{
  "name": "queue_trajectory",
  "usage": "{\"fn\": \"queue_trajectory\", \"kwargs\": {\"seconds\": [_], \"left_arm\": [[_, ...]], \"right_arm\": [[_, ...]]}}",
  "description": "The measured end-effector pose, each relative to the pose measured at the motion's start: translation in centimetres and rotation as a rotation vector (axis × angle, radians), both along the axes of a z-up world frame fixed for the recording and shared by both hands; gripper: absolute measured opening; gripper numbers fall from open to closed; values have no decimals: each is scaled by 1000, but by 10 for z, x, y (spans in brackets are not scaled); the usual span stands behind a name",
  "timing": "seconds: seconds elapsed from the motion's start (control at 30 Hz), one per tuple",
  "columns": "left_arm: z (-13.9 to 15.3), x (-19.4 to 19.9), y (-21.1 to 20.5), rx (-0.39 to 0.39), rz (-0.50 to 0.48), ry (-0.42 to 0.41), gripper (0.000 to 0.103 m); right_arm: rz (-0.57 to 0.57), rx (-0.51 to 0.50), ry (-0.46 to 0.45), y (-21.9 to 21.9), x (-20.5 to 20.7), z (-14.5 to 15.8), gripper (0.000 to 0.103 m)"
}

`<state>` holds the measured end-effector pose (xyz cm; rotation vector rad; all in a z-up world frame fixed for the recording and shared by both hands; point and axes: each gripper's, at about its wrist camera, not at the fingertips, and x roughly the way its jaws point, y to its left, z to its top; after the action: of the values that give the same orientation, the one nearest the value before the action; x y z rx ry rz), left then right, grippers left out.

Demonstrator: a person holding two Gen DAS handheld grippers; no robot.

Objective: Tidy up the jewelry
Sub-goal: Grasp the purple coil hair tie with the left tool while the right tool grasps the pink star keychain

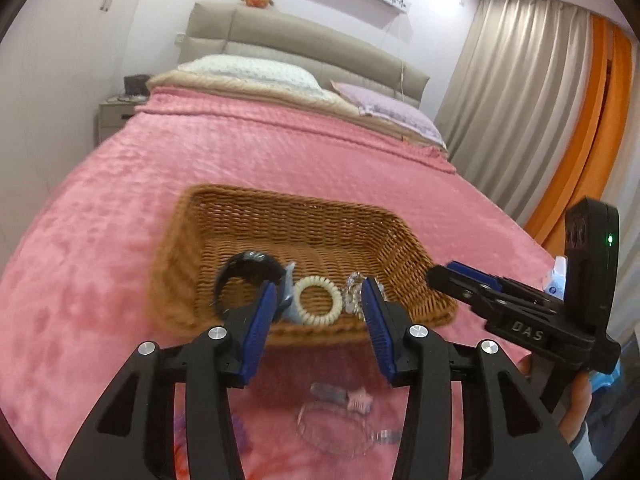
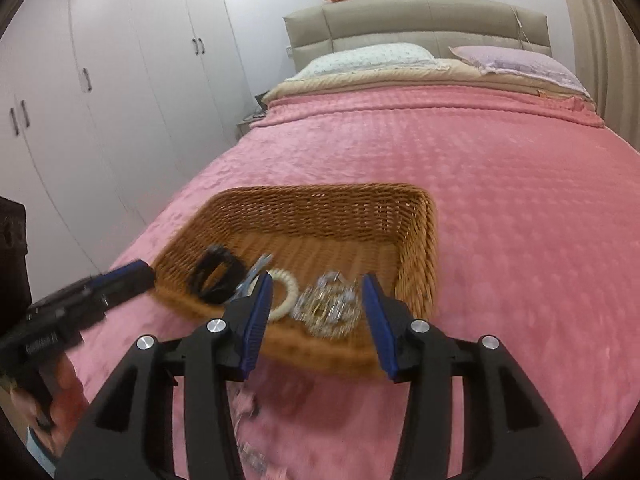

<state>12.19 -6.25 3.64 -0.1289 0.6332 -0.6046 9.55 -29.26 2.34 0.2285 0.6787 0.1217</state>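
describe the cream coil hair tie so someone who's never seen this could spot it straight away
On the pink bed sits a wicker basket. Along its near edge lie a few pieces in a row; the hair tie is the middle one. It is a pale cream spiral ring, between a black bangle and a sparkly clear piece.
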Motion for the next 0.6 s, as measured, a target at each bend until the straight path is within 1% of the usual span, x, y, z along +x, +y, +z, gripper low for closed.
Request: {"fn": "queue_trajectory", "kwargs": {"seconds": [0.07, 0.13, 0.17, 0.2, 0.27, 0.33, 0.37, 0.5, 0.6], "left_arm": [[2, -15, 19, -24, -5, 7, 44], [1, -26, 42, -84, -23, 31, 44], [0, -32, 55, -104, -10, 38, 44], [-2, -36, 65, -108, 7, 42, 44], [-8, -41, 73, -77, 39, 52, 44], [-18, -43, 76, -13, 87, 68, 44], [-25, -42, 77, 4, 98, 84, 44], [-52, -34, 75, 35, 123, 139, 44], [-68, -17, 75, 55, 143, 202, 44]], "right_arm": [[7, -9, 1, 4, -18, 2, 43], [13, -15, 23, 9, -36, -1, 44], [16, -15, 29, 11, -42, -3, 44], [22, -18, 36, 14, -50, -7, 44], [31, -37, 52, 23, -61, -16, 44], [38, -65, 69, 31, -69, -28, 44], [45, -81, 79, 36, -73, -35, 44], [69, -84, 127, 40, -82, -60, 44], [98, -73, 134, 39, -84, -65, 44]]}}
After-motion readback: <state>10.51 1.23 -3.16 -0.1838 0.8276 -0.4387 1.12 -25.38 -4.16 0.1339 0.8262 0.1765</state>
